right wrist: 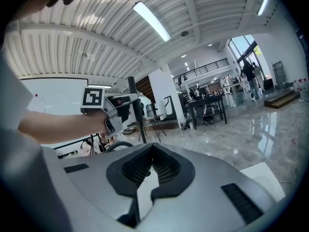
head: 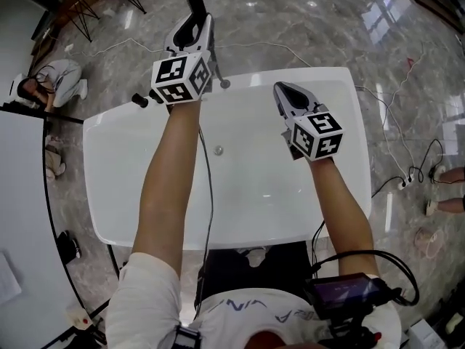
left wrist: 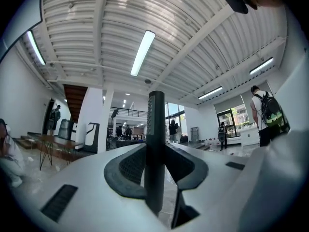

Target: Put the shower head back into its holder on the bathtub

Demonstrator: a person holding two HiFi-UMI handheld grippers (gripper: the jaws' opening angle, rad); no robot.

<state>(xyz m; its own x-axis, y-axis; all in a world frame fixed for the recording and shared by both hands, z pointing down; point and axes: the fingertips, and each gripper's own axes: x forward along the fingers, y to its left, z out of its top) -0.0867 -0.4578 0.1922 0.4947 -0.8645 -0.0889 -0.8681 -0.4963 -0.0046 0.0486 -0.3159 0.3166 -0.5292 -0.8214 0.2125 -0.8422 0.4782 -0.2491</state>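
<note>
Between the pads of my left tongs (head: 195, 26) stands the shower head (left wrist: 155, 129), a slim dark stick held upright. The jaws are clamped on its lower part, and most of its length rises above them. It sits just past the far rim of the bathtub (head: 98, 166).

I judge it to be stiff and fairly light, with a smooth round body that could twist or slide in the pads. A grip low on the shaft, as now, seems right, since it leaves the end free to seat and keeps the stick from levering. A thin line (head: 208, 195) runs from under these tongs back across the tub. I cannot tell whether it is the hose or a rig cable, but a hose would tug sideways.

My right tongs (right wrist: 153, 151) hang to the right of the left pair, over the tub's far half. Their tips are together with nothing between them.

On the rim just left of the left tongs are two dark knobs (head: 138, 101), and just to their right is a small grey fitting (head: 224, 83). I cannot say which of these is the holder. Beyond both tongs lies a polished stone floor (head: 305, 27).
</note>
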